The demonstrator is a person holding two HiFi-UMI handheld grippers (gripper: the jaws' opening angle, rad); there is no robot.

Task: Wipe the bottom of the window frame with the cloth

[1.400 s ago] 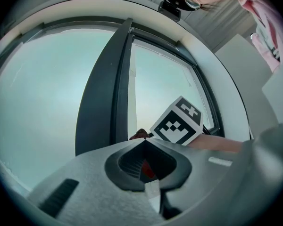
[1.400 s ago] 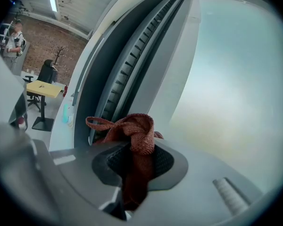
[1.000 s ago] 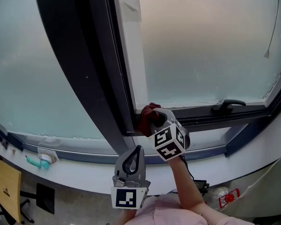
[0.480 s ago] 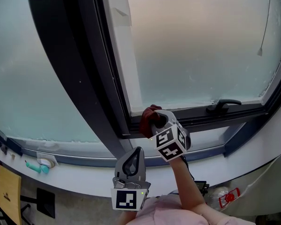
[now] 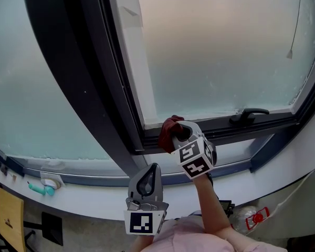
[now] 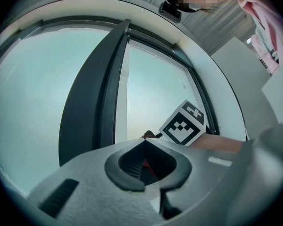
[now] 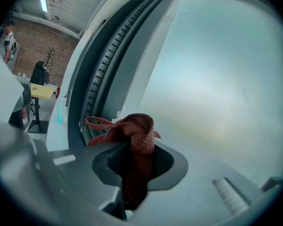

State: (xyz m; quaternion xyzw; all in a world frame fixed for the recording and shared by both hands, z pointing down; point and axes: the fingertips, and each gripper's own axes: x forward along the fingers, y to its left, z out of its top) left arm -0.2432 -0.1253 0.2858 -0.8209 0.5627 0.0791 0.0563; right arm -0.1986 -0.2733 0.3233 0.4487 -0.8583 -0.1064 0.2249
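Along the window frame's [image 5: 236, 127] bottom rail the right gripper [image 5: 177, 134] has slid slightly right, its fingers clamped on the red cloth [image 5: 169, 130] pressed there; unwiped rail stretches rightward. The left gripper [image 5: 153, 168] hangs below, fingers closed, empty.

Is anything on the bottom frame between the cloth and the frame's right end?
Yes. The cloth, shut in the right gripper, is at the left end of the bottom frame. Farther right, a dark window handle sits on that frame, in the wiping path. Nothing else shows there.
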